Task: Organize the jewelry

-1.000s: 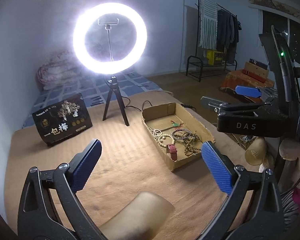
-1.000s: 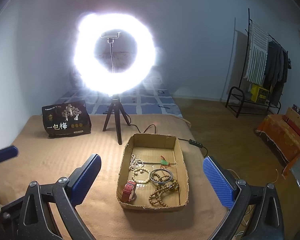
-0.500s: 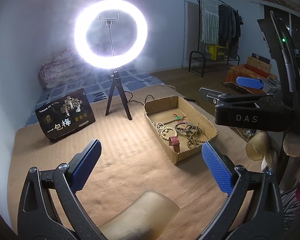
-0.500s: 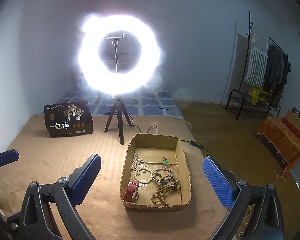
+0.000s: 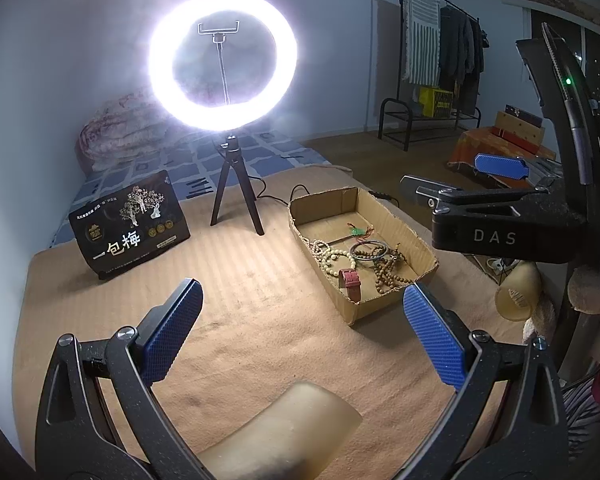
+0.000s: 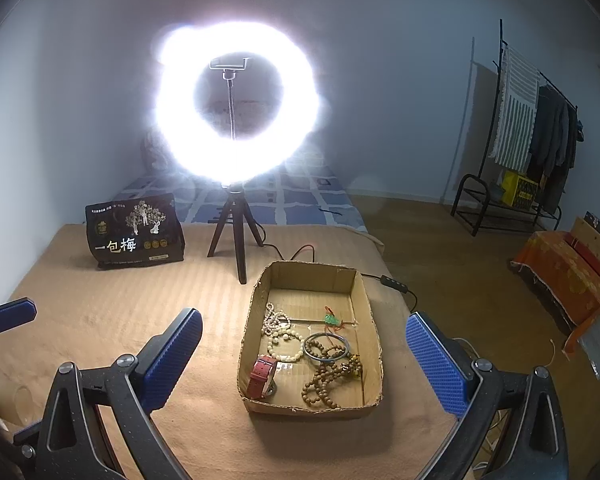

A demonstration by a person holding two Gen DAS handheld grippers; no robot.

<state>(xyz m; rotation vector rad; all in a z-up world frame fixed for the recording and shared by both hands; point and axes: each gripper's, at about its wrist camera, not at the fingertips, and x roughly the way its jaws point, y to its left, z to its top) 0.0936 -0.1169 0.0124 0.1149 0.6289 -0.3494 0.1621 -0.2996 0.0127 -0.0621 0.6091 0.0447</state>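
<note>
A shallow cardboard tray (image 6: 256, 304) (image 5: 418, 242) lies on the tan cloth and holds the jewelry: a red-strapped watch (image 6: 261, 374) (image 5: 350, 282), pale bead strands (image 6: 278, 326), a metal bangle (image 6: 326, 348), brown wooden beads (image 6: 330, 380) (image 5: 388, 272) and a green pendant on red cord (image 6: 331, 319). My right gripper (image 6: 304, 356) hovers open above the tray's near end, nothing between its blue pads. My left gripper (image 5: 302, 334) is open over bare cloth, left of the tray. The right gripper's body (image 5: 500, 224) shows at right in the left wrist view.
A lit ring light on a small tripod (image 6: 234, 236) stands behind the tray, its cable (image 6: 384, 278) trailing right. A black snack bag (image 6: 134, 232) leans at back left. A tan rounded object (image 5: 288, 432) lies under my left gripper. A clothes rack (image 6: 540, 136) stands across the floor.
Both views have drawn back and shifted slightly; the tray sits a little farther right in the left wrist view. Both grippers stay open and the jewelry has not moved.
</note>
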